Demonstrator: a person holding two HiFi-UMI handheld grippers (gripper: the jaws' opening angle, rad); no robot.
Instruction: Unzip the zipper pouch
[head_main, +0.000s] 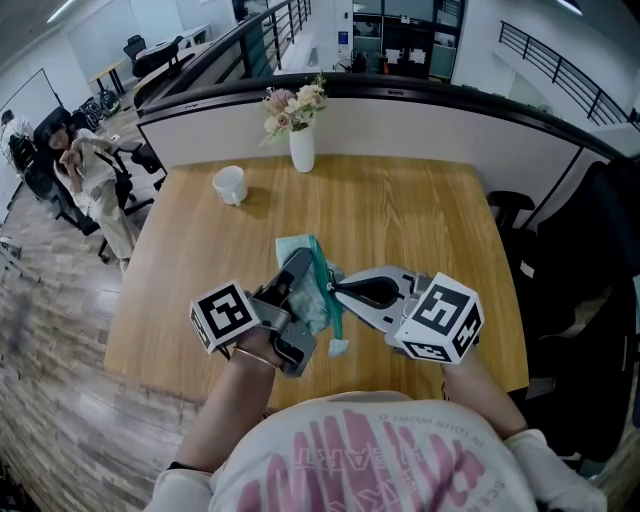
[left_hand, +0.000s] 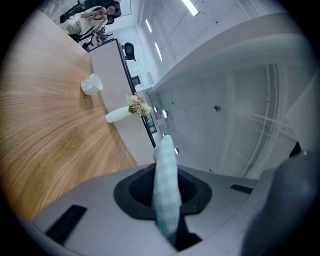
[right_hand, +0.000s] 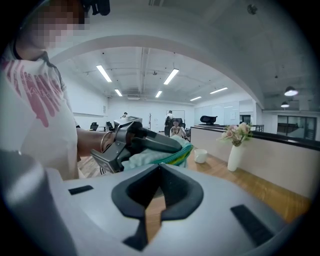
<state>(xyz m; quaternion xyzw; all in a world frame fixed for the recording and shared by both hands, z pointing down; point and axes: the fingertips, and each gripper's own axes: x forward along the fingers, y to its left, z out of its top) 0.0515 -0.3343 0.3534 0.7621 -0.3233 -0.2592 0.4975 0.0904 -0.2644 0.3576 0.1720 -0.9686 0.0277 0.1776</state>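
A pale teal zipper pouch (head_main: 303, 250) with a green zipper edge is held up above the wooden table (head_main: 400, 215). My left gripper (head_main: 300, 302) is shut on it; in the left gripper view the pouch fabric (left_hand: 166, 190) stands edge-on, pinched between the jaws of the left gripper (left_hand: 168, 202). My right gripper (head_main: 335, 290) comes in from the right with its tip at the pouch's zipper edge. In the right gripper view the right gripper (right_hand: 160, 169) has its tips together just below the pouch (right_hand: 161, 156). Whether a zipper pull is pinched there is hidden.
A white mug (head_main: 230, 184) and a white vase of flowers (head_main: 301, 145) stand at the table's far side. A curved low wall runs behind the table. A person sits in a chair (head_main: 85, 160) far left. A dark chair (head_main: 508, 208) stands at the right.
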